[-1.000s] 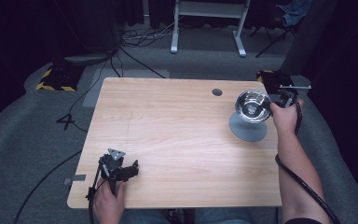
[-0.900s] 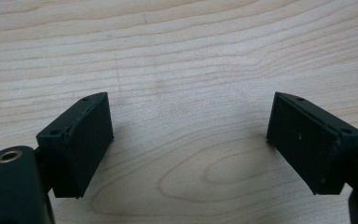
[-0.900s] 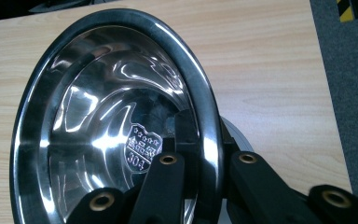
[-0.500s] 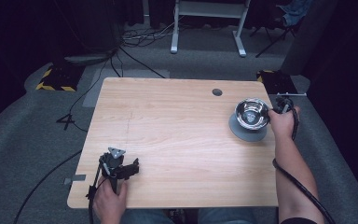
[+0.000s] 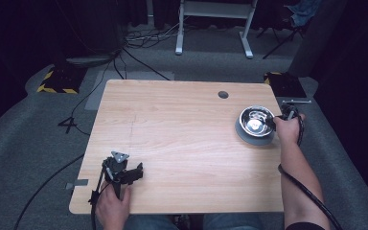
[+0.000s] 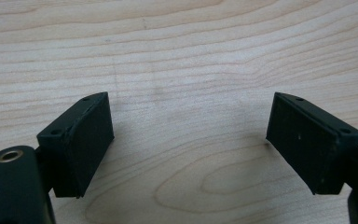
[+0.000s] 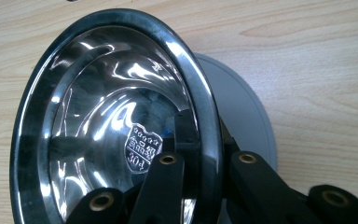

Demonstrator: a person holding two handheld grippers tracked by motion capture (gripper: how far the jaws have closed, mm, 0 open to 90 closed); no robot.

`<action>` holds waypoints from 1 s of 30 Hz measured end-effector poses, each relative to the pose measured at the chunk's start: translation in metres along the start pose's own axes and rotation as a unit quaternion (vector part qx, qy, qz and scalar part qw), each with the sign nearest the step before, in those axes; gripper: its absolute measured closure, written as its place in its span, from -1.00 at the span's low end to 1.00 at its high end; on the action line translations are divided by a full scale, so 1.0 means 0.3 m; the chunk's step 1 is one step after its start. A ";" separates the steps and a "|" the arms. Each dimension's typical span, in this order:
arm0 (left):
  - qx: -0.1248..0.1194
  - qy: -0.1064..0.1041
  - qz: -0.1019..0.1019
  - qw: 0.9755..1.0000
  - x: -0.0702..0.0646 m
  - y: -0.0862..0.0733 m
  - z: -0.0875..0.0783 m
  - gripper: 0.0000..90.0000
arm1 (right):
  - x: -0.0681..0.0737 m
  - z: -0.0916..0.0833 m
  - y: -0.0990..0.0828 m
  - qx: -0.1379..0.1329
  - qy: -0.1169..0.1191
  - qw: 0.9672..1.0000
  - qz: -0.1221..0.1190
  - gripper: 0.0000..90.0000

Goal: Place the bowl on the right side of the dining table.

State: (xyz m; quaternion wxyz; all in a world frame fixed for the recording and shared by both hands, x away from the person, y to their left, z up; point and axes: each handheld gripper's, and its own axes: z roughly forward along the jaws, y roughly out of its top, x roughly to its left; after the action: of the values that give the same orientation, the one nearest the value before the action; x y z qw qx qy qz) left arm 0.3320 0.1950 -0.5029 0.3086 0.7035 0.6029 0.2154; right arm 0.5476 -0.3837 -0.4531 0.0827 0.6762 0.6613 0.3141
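On the wooden tabletop [image 5: 172, 124], your right gripper's [image 7: 200, 154] jaws clamp the steel bowl's [image 7: 112, 116] rim, one jaw inside; it sits over the grey plate [image 7: 247, 116], release remaining. Left gripper [image 6: 186, 140] jaws apart, empty.

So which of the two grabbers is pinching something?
The right gripper: its jaws are shut on the steel bowl's rim. The left gripper stands open over bare table.

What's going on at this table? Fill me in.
A person works two hand-held grippers at a wooden table. The right gripper is shut on the rim of a steel bowl, which sits over a grey plate near the table's right edge. The left gripper is open over bare wood at the near left, holding nothing.
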 end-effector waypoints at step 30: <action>0.000 0.001 0.001 1.000 -0.001 0.000 0.000 -0.67 | -0.019 -0.015 0.001 -0.048 -0.045 0.997 -0.026 0.12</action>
State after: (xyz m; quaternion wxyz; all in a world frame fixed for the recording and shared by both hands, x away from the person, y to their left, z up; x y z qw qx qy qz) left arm 0.3320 0.1948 -0.5029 0.3073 0.7040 0.6024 0.2167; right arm 0.5458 -0.3905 -0.4512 0.1529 0.6673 0.6588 0.3121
